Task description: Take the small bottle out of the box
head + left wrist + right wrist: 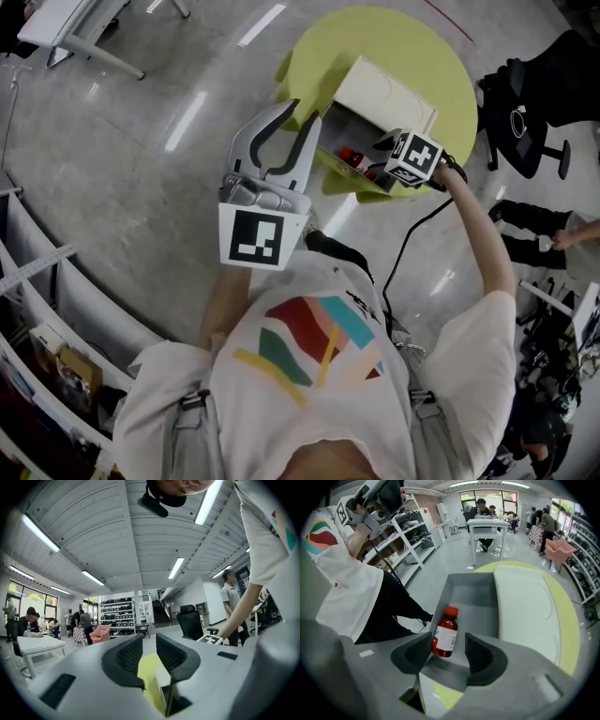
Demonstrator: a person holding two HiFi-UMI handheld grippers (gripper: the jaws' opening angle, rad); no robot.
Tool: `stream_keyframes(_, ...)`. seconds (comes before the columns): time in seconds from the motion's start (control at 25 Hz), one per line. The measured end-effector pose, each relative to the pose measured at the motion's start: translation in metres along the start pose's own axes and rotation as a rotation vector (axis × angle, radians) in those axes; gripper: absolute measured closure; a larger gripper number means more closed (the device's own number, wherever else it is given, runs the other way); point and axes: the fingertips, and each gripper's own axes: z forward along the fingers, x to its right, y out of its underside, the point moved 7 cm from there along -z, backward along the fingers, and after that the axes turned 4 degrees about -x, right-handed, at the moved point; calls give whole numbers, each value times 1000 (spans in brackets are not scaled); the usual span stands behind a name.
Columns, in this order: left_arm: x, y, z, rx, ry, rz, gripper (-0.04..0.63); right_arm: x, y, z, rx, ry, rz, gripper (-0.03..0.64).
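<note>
1. As the head view looks steeply down past the person's white shirt, the left gripper is the nearest thing. It is held level, with its fingers spread and grasping nothing.
2. Farther out, at arm's length, the right gripper tilts down into an open box. The box sits on a round yellow-green worktop.
3. The small bottle is red-brown with a red cap and a white label. It lies on its side on the box's grey floor.
4. The right fingers are released, one on each side of the bottle's base, and neither is squeezing it.
5. The task looks barely begun. The reach seems almost done, but closing on the bottle and lifting it out are both left.
6. Only the right gripper view shows the bottle framed between the fingers. The head view shows just a bit of red. The left gripper view shows no bottle, only a strip of worktop and a corner of the box, with shelves and people beyond.
</note>
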Motion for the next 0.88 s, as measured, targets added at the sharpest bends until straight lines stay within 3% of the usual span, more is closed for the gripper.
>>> stream_keyframes(0.28, -8, 8, -3, -26, -40, -36, 518, -2, -5, 23, -80, -69, -47, 396)
stream_keyframes(0.6, -12, 16, -5, -33, -59, -61, 518, 3, -3, 32, -131, -82, -30, 394)
stream_keyframes(0.88, -19, 21, -2, -31, -83, -107, 518, 6, -7, 36, -198, -53, -84, 396)
